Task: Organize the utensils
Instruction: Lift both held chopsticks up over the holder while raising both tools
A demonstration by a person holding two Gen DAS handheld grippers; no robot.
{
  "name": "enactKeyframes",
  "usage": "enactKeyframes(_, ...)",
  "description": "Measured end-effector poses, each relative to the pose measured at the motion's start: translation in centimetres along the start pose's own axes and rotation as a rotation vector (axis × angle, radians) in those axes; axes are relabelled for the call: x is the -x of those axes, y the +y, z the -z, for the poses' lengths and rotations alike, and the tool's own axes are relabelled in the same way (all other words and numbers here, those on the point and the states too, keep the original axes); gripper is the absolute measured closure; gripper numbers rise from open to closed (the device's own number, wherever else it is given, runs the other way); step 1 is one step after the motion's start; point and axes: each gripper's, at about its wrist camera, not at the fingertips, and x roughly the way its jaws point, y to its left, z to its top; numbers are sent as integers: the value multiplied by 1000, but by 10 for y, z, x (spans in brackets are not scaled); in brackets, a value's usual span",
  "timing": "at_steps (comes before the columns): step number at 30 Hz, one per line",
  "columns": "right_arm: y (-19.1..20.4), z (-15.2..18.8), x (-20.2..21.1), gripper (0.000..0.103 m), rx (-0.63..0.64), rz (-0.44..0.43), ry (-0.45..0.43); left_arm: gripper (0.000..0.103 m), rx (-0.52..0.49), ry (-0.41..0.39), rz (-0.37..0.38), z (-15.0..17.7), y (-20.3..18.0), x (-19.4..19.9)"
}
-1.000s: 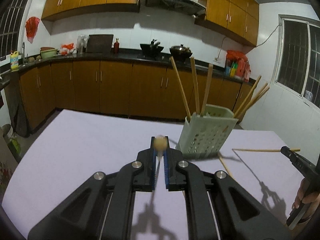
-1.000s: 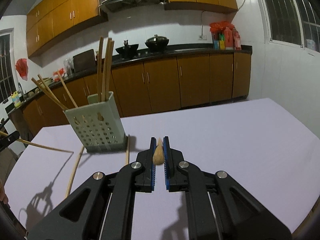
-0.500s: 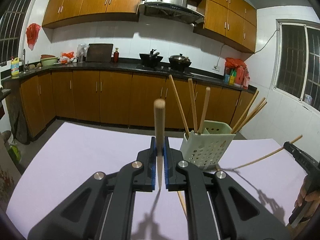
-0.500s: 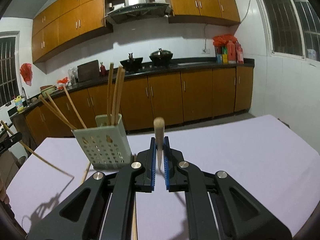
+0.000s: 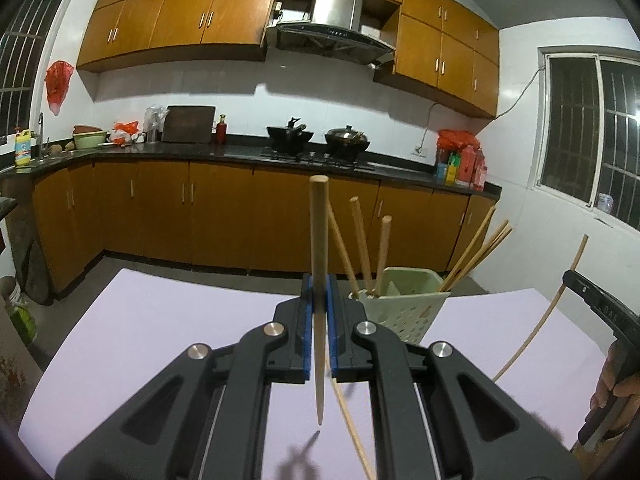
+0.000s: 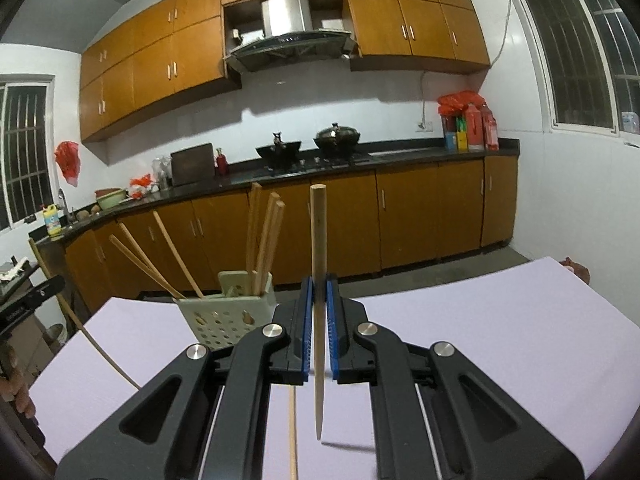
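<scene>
My left gripper [image 5: 319,292] is shut on a wooden chopstick [image 5: 319,240] held upright, thick end up, tip just above the table. My right gripper [image 6: 319,292] is shut on another upright chopstick [image 6: 318,240]. A pale green perforated utensil holder [image 5: 400,300] stands on the table ahead and right of the left gripper; in the right wrist view the holder [image 6: 224,312] is ahead and left. It holds several chopsticks leaning out. The right gripper also shows in the left wrist view [image 5: 588,292] at the far right with its chopstick [image 5: 560,304].
The table [image 5: 160,320] has a pale lilac top. A loose chopstick [image 5: 352,420] lies on it under the left gripper, and one [image 6: 293,432] under the right gripper. Kitchen cabinets and a counter with pots stand beyond the table's far edge.
Both grippers have tilted up and lifted, swinging their chopsticks from pointing forward to standing upright. The holder now sits lower and nearer in both views.
</scene>
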Motion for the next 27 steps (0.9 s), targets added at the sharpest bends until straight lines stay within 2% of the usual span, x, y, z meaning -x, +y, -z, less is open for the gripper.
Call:
enactKeyframes(4,8,-20,13,95,-8,-51,-66,96,-1,-40,44,-15,-10,7)
enactKeyframes(10,32,-62,24,95,3,-129,-224,96,-20,-156,118,-61,-40,14)
enactKeyframes(13,43,-75,18,95,13,-149,-281,96,-18,-213,129,-84,-51,11)
enactKeyframes(17,52,-81,-1,95,19,-154,-313,96,-10,-254,117,-104,-62,-9)
enactKeyframes(23,67,-78,-40,95,40,-144,-329,96,-44,-249,70,-98,-78,-49)
enactKeyframes(27,73,-76,-55,95,41,-147,-338,96,-57,-234,67,-89,-84,-63)
